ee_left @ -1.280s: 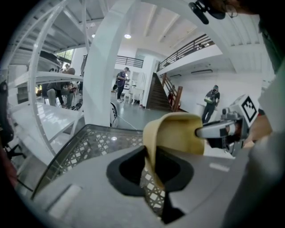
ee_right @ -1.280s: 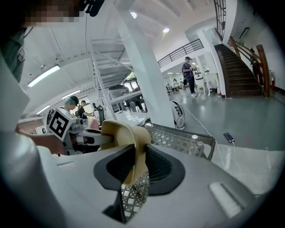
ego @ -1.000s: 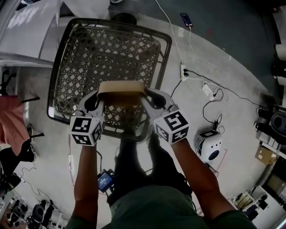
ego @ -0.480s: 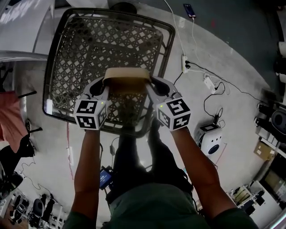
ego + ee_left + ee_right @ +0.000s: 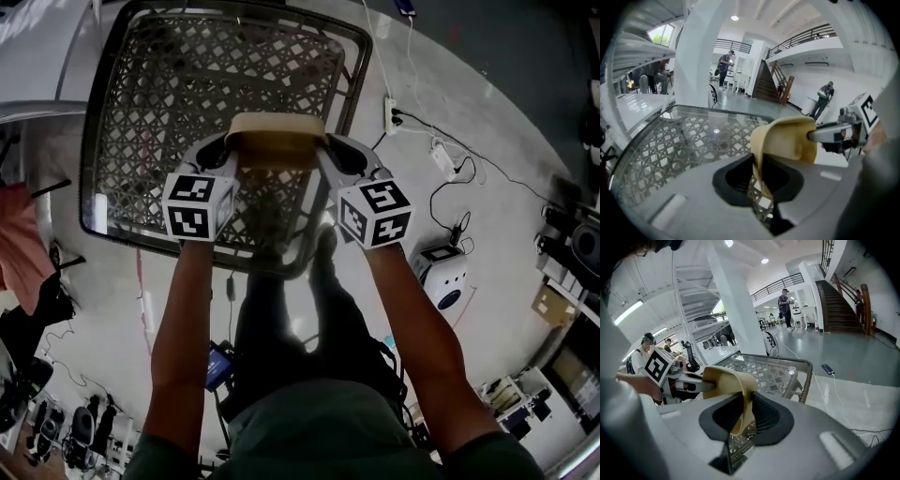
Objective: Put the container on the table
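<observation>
A shallow beige container (image 5: 277, 141) hangs between my two grippers above a glass-topped wicker table (image 5: 94, 178). My left gripper (image 5: 225, 150) is shut on the container's left rim, and in the left gripper view the thin rim (image 5: 787, 140) runs down between the dark pads of that gripper (image 5: 757, 176). My right gripper (image 5: 328, 150) pinches the opposite rim. Its jaws are closing, with the rim (image 5: 724, 378) pressed between the pads of the gripper (image 5: 740, 413). The container is held above the near half of the table (image 5: 773, 371), not touching it.
A power strip with cables (image 5: 436, 159) and a small white device (image 5: 441, 281) lie on the floor at the right. A wide white column (image 5: 701, 56) rises behind the table. Several people stand far off in the hall. The person's legs are just below the table's near edge.
Both grippers have carried the container forward and down over the table. The table fills more of the head view than before. The grip on both rims is unchanged.
</observation>
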